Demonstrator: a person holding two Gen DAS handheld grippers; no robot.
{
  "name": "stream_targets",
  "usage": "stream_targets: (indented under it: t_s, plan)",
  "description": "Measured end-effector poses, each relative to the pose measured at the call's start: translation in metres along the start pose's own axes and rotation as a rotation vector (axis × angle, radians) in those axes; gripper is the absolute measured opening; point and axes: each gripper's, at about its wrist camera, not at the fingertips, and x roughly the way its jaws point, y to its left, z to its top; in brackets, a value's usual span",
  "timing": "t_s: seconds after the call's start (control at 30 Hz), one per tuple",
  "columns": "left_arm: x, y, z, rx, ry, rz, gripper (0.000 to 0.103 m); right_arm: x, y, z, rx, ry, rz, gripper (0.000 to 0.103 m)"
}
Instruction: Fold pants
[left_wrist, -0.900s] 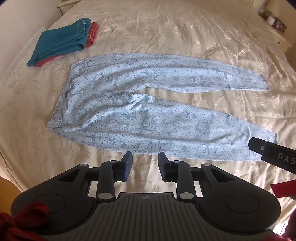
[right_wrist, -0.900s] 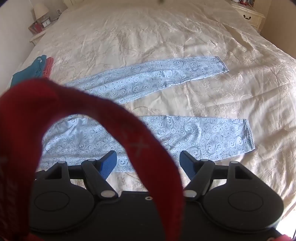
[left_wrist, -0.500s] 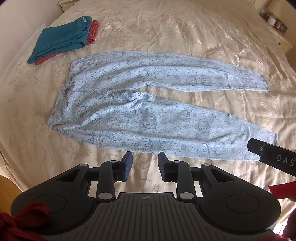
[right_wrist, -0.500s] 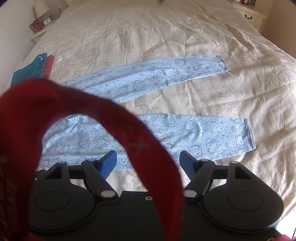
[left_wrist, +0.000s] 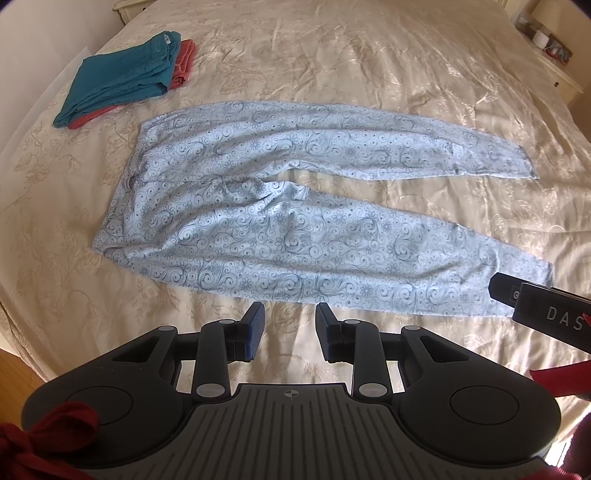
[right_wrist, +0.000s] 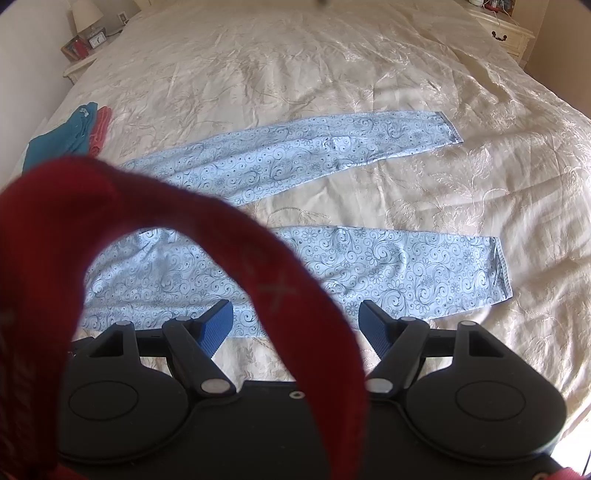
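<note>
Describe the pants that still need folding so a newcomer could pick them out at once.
On the cream bedspread, the patterned pants lie spread flat, legs parted. Unlike the folded teal pants and red garment stacked at a corner, they are pale blue with dark swirls and unfolded.

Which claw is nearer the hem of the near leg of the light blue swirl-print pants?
Right. The right claw hovers open over that leg near the hem; the left claw is open nearer the waistband end.
</note>
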Motion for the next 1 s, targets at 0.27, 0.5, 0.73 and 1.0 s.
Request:
stream_targets:
  t_s: [0.27,0.5,0.73,1.0]
  plan:
    - [-0.0005,-0.0029,-0.0041,0.01,0.0,-0.001,0.03,-0.004,0.0021,0.004,-0.007,-0.001,-0.001,0.075]
    - [-0.0005,-0.0035,-0.0016,0.015,0.005,-0.001,0.029,-0.003,-0.0007,0.0054,0.0,0.026,0.005,0.075]
    - [0.0001,-0.0034,0.0002,0.013,0.008,-0.003,0.029,-0.0087,0.0019,0.0071,-0.019,-0.034,0.028,0.075]
    - [-0.0009,-0.0069,0.0058,0.031,-0.01,-0.008,0.029,-0.0101,0.0041,0.0101,-0.065,-0.039,-0.005,0.075]
